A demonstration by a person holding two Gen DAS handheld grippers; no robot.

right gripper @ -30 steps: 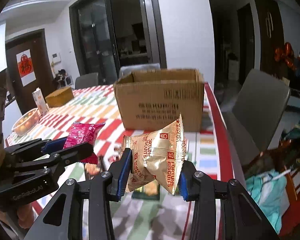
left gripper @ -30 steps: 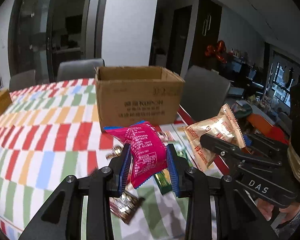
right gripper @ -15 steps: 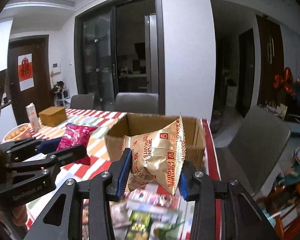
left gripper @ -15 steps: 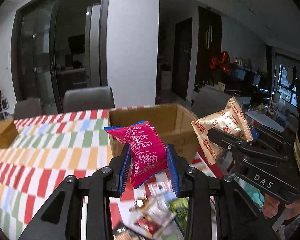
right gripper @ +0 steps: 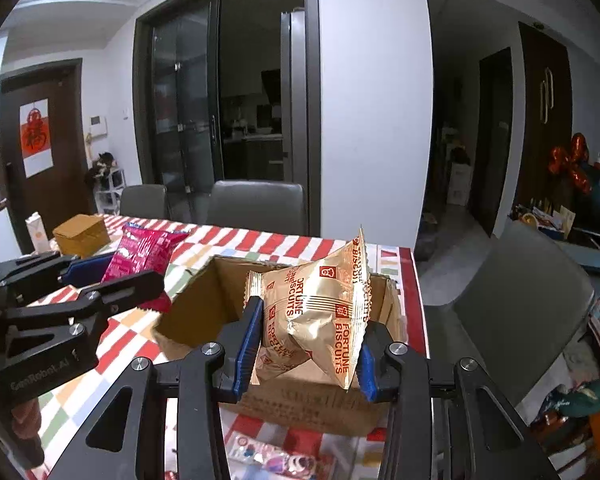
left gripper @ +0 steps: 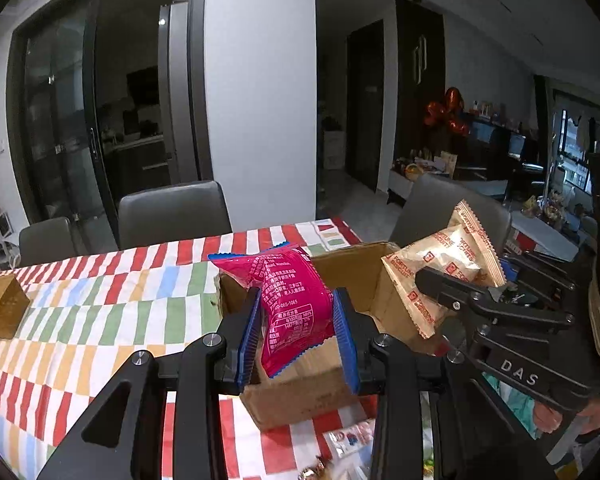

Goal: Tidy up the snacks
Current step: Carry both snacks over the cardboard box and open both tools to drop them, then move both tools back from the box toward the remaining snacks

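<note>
Left gripper (left gripper: pixel 296 332) clamps a pink pack (left gripper: pixel 290 300), right gripper (right gripper: pixel 306 344) a gold pack (right gripper: pixel 320 312), both at frame centre over the box (right gripper: pixel 204 304), likely ready to drop.

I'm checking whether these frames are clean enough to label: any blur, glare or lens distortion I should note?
Left wrist view: strong fisheye bending of the door frames, black corners; the pink packet is sharp, the loose snacks at the bottom edge are smeared. Right wrist view: same bending; soft glare on the gold biscuit packet, its print readable; the cardboard box is dim but clear.
</note>
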